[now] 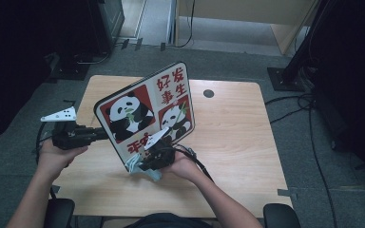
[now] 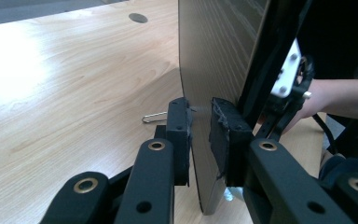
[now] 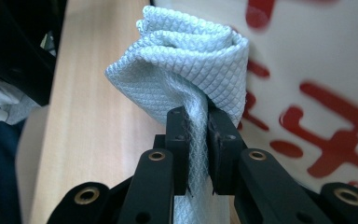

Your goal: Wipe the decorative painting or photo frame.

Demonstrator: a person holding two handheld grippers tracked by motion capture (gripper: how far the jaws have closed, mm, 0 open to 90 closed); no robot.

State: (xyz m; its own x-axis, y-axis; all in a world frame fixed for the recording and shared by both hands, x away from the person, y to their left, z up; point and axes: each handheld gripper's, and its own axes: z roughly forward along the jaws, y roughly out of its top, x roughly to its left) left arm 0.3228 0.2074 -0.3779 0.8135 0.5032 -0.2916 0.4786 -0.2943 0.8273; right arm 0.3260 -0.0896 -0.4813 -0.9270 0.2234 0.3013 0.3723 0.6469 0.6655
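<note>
panda board held on edge, cloth pressed to its face

the panda board [image 1: 145,111] stands tilted above the wooden surface [image 1: 233,137], its printed face toward the person, near the middle of the surface and a little to 9 o'clock; the left tool [image 1: 95,133] reaches in from 9 o'clock and straddles the board's left edge; in the left gripper view the board's edge [image 2: 205,140] sits between the two pads, one pad [image 2: 179,135] against the wood-grain back, the other just off it with a slim gap, so the jaws stand slightly apart around the board; a small wire clip [image 2: 154,118] lies on the surface behind; the right tool [image 1: 145,159] is at the board's 6 o'clock corner, jaws clamped tight on a pale waffle-weave cloth [image 3: 191,70]; the bunched cloth rests against the board's red-lettered face [image 3: 317,93].
</note>
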